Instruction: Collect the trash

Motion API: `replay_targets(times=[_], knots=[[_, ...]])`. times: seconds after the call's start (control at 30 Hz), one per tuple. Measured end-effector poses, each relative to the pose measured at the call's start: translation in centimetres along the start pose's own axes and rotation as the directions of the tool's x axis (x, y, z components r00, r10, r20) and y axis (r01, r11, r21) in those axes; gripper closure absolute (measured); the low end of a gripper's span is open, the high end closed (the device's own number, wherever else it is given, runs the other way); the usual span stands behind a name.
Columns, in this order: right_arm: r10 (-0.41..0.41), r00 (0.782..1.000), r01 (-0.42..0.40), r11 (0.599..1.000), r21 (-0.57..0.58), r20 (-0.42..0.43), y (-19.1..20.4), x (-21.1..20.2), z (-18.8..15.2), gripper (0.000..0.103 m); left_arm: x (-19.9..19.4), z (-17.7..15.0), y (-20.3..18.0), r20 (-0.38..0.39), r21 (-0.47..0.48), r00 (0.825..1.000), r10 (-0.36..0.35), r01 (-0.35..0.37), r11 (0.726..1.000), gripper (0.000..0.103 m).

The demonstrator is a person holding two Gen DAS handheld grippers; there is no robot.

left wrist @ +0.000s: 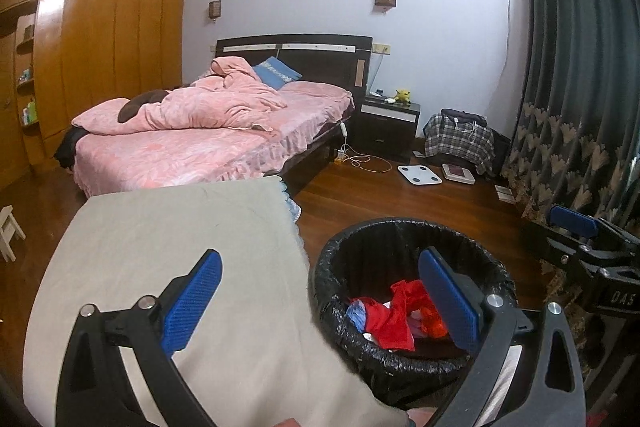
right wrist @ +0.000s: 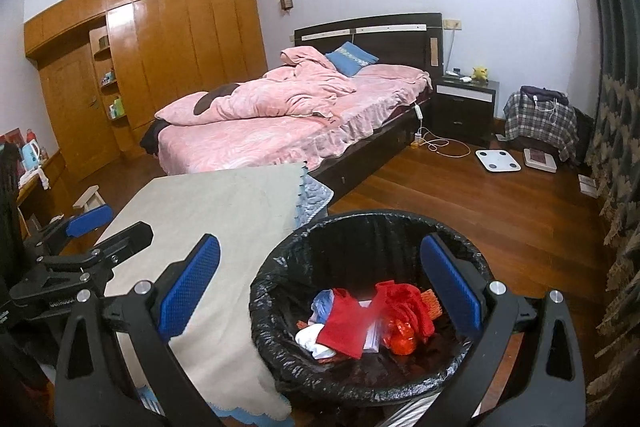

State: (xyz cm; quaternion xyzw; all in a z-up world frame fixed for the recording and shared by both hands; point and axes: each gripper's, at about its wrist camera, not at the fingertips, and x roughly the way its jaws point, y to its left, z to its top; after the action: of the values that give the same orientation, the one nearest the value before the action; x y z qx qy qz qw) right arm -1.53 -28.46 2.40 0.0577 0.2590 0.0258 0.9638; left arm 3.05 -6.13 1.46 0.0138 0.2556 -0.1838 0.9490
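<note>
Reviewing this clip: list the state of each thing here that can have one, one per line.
Left gripper: open, holding nothing.
Right gripper: open, holding nothing.
Trash bin: black liner fitted, partly filled.
Red trash: inside the bin.
Beige cloth: spread flat, nothing on it.
Bed: unmade, blanket rumpled.

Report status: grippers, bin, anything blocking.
Left gripper open, empty. Right gripper open, empty, over the bin. Red and white trash already inside. Cloth-covered table beside it, clear of the opening.
</note>
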Motion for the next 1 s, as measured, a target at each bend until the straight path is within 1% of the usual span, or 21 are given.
replay_targets(times=[0.5, 1.0], knots=[[0.017, 1.0, -0.017, 0.999, -0.03, -0.006, 1.1, -0.5, -0.7, 0.005, -1.9, -0.8, 0.4, 0.011, -0.002, 1.0, 0.027, -0.027, 1.0, 0.006], [0.017, 1.0, -0.017, 0.999, -0.036, -0.007, 1.5, -0.4, -0.7, 0.005, -2.0, -0.8, 0.6, 0.013, -0.005, 0.999, 0.03, -0.03, 1.0, 0.006]])
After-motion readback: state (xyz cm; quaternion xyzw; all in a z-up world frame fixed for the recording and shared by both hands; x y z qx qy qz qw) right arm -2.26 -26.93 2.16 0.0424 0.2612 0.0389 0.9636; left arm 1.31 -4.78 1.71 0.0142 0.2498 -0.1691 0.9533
